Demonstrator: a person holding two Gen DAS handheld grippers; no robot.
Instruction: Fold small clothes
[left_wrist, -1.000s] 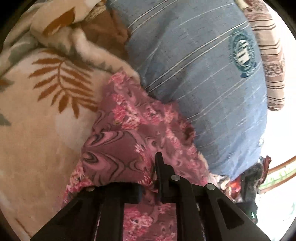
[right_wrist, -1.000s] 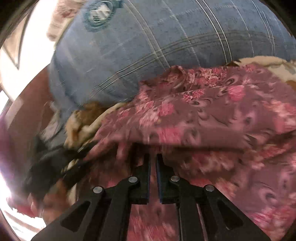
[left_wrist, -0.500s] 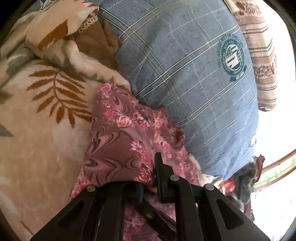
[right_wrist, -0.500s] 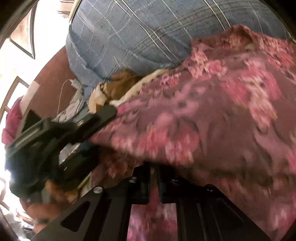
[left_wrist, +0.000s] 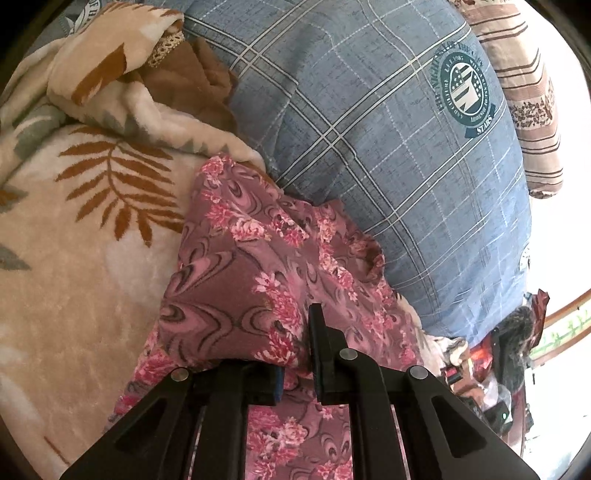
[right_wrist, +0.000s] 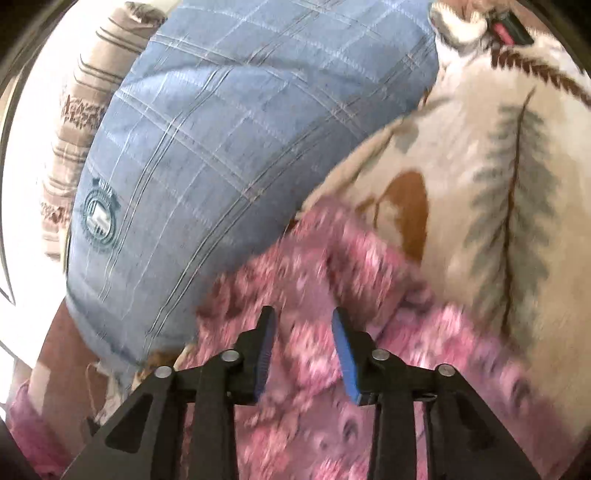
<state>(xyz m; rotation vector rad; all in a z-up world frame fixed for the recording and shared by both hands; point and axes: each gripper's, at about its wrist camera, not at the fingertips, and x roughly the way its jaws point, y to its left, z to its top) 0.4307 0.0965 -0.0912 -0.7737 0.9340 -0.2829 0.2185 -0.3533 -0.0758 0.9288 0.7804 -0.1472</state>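
Note:
A small maroon garment with pink flowers (left_wrist: 266, 266) lies on a beige leaf-print blanket (left_wrist: 74, 236), its far edge against a blue plaid pillow (left_wrist: 388, 140). My left gripper (left_wrist: 295, 354) is shut on a fold of the garment, which drapes over its left finger. In the right wrist view the garment (right_wrist: 325, 288) is blurred and lies below my right gripper (right_wrist: 303, 350), which is open and holds nothing, with the blue pads apart just above the cloth.
A striped brown pillow (left_wrist: 524, 96) lies behind the blue pillow. A brown cloth (left_wrist: 192, 85) sits in the blanket folds at the back left. In the right wrist view the blue pillow (right_wrist: 229, 147) is on the left and the blanket (right_wrist: 498, 192) on the right. Clutter (left_wrist: 498, 354) lies at the bed's right edge.
My right gripper has let go of the garment and opened, and it now points toward the pillow and blanket. My left gripper keeps its hold, with the garment a little flatter.

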